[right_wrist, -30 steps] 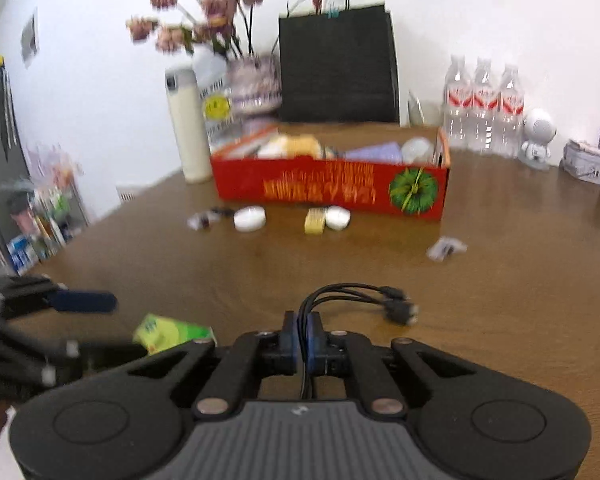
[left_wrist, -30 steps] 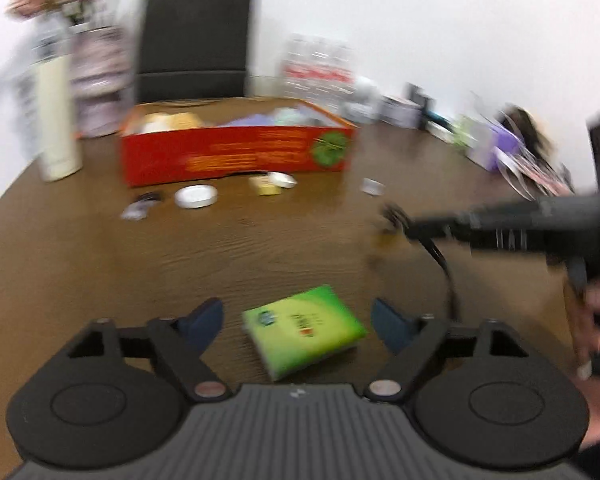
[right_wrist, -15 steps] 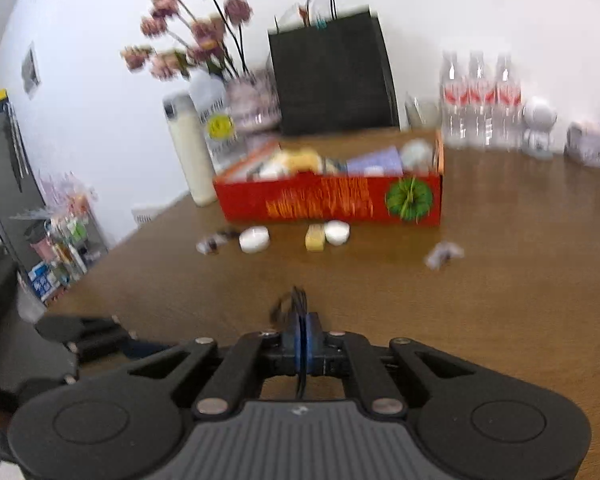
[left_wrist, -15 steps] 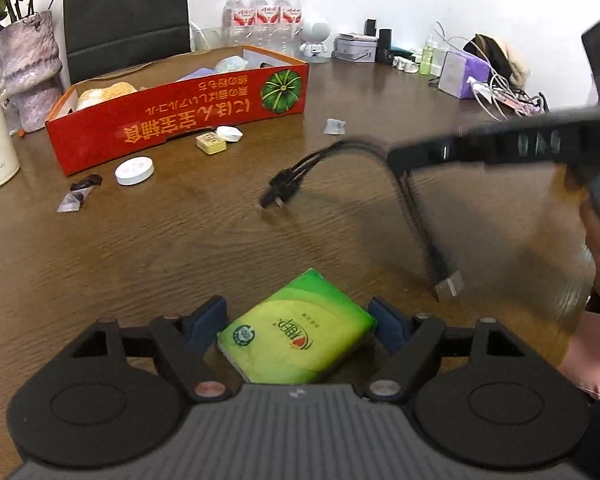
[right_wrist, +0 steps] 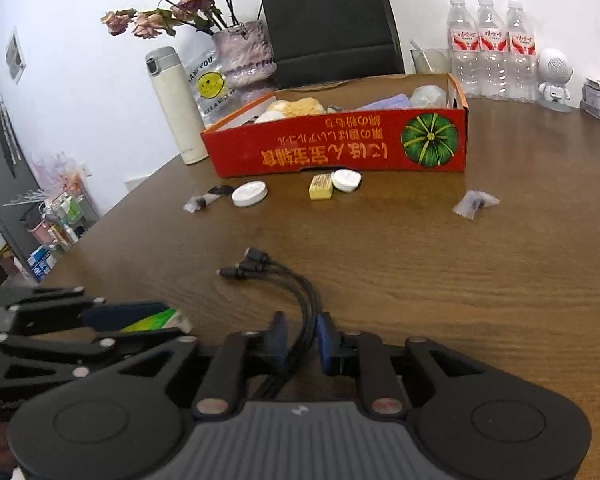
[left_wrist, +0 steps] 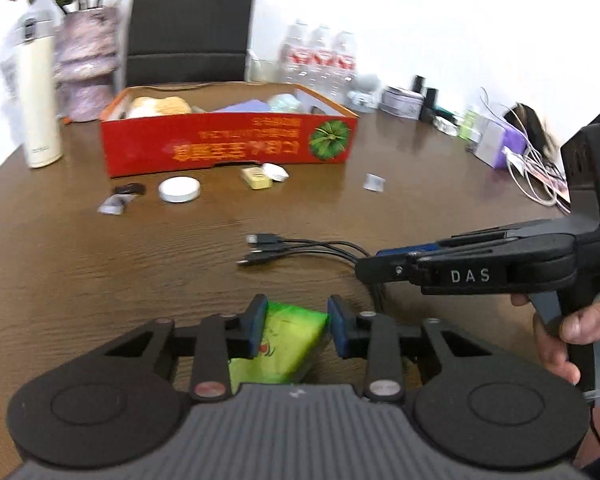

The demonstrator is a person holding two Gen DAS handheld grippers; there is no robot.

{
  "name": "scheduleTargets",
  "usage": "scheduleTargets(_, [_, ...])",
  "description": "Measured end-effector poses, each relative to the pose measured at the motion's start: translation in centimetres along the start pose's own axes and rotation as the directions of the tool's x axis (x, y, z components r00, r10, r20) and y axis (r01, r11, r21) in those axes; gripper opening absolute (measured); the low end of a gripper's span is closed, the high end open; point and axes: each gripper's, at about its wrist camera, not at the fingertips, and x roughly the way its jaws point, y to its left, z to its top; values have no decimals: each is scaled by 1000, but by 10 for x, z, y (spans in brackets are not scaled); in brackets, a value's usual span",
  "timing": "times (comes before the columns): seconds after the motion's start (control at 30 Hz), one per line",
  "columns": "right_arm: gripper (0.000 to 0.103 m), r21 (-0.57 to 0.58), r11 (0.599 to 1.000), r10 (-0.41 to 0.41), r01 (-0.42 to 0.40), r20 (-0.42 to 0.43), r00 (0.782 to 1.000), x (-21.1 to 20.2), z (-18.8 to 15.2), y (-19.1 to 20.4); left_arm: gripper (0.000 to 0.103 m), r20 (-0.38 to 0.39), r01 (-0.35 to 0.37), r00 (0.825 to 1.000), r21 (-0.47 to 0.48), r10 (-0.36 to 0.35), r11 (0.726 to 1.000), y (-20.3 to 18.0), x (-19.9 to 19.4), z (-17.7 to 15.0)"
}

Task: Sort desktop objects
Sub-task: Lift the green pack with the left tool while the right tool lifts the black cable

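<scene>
My left gripper (left_wrist: pixel 296 330) is shut on a green tissue pack (left_wrist: pixel 284 350), near the table's front edge. My right gripper (right_wrist: pixel 300 338) holds a black multi-head charging cable (right_wrist: pixel 288 280) between its blue pads, jaws slightly apart; the cable's plugs (left_wrist: pixel 260 248) lie on the wood. The right gripper also shows from the side in the left wrist view (left_wrist: pixel 364 270). The left gripper with the green pack shows in the right wrist view (right_wrist: pixel 156 320). A red cardboard box (right_wrist: pixel 340 148) with several items inside stands further back.
Loose before the box: white round lids (right_wrist: pixel 250 194), (right_wrist: pixel 346 180), a yellow block (right_wrist: pixel 321 187), small wrappers (right_wrist: pixel 474 203), (right_wrist: pixel 204 200). Behind stand a cream flask (right_wrist: pixel 176 108), a flower vase (right_wrist: pixel 242 54), a black bag (right_wrist: pixel 332 24), water bottles (right_wrist: pixel 490 48). Cluttered cables lie at right (left_wrist: pixel 528 164).
My left gripper has closed on the green tissue pack. My right gripper has lowered the cable so its plugs rest on the table, and its jaws have loosened slightly.
</scene>
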Motion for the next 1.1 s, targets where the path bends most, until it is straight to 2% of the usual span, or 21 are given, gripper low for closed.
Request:
scheduleTargets(0.03, [42, -1, 1000, 0, 0, 7, 1000, 1, 2, 1, 36, 18, 20, 1000, 18, -20, 1000, 0, -5, -1])
scheduleTargets(0.07, [55, -15, 1000, -10, 10, 13, 1000, 3, 5, 3, 47, 33, 54, 998, 56, -56, 997, 0, -11, -2])
scheduleTargets(0.1, [56, -39, 999, -18, 19, 11, 1000, 5, 7, 7, 55, 30, 69, 997, 96, -72, 993, -1, -14, -2])
scheduleTargets(0.13, [54, -68, 997, -25, 25, 4, 1000, 8, 9, 10, 69, 10, 55, 998, 138, -57, 989, -1, -14, -2])
scheduleTargets(0.2, [29, -126, 991, -46, 41, -32, 998, 18, 10, 15, 71, -24, 13, 1000, 196, -9, 981, 1, -9, -3])
scheduleTargets(0.23, [12, -155, 986, -67, 63, -21, 998, 20, 9, 17, 71, -43, 16, 999, 202, -7, 979, 4, -5, -4])
scheduleTargets(0.27, [8, -174, 981, -88, 84, -15, 996, 21, 8, 18, 71, -69, 39, 997, 185, -27, 982, 10, 1, -5])
scheduleTargets(0.33, [4, -184, 979, -93, 89, -15, 996, 21, 7, 17, 70, -77, 95, 993, 134, -85, 986, 18, 4, -7])
scheduleTargets(0.37, [3, -213, 972, -104, 99, -13, 995, 20, 6, 19, 64, -83, 119, 991, 118, -109, 986, 20, 6, -7])
scheduleTargets(0.43, [2, -279, 946, -167, 166, 19, 986, 19, 1, 28, 61, -94, 161, 984, 111, -151, 981, 20, 5, -9])
scheduleTargets(0.5, [2, -299, 932, -196, 207, 66, 978, 15, -3, 31, 61, -95, 173, 982, 121, -162, 977, 18, 3, -12])
scheduleTargets(0.53, [2, -296, 931, -197, 214, 87, 977, 10, -2, 31, 62, -93, 180, 981, 119, -169, 976, 18, 1, -12])
scheduleTargets(0.63, [1, -306, 927, -187, 218, 128, 974, -2, 7, 34, 82, -93, 252, 966, 99, -243, 963, 27, -4, -12])
scheduleTargets(0.67, [1, -306, 927, -181, 215, 136, 974, -6, 11, 34, 83, -99, 274, 960, 113, -263, 955, 27, -6, -13])
scheduleTargets(0.73, [1, -313, 925, -175, 216, 152, 973, -11, 17, 36, 82, -115, 278, 958, 161, -262, 947, 22, -7, -16])
scheduleTargets(0.8, [1, -310, 929, -159, 204, 164, 973, -18, 22, 38, 60, -141, 249, 964, 197, -224, 948, 17, -1, -19])
scheduleTargets(0.87, [1, -307, 932, -146, 195, 176, 973, -24, 25, 41, 50, -139, 240, 967, 190, -216, 952, 15, 1, -20])
scheduleTargets(0.97, [1, -322, 928, -133, 187, 180, 975, -29, 27, 45, 47, -100, 235, 970, 143, -223, 961, 15, -3, -17])
scheduleTargets(1.1, [1, -341, 920, -133, 193, 193, 972, -31, 33, 46, 46, -10, 177, 984, 88, -177, 980, 20, -11, -6])
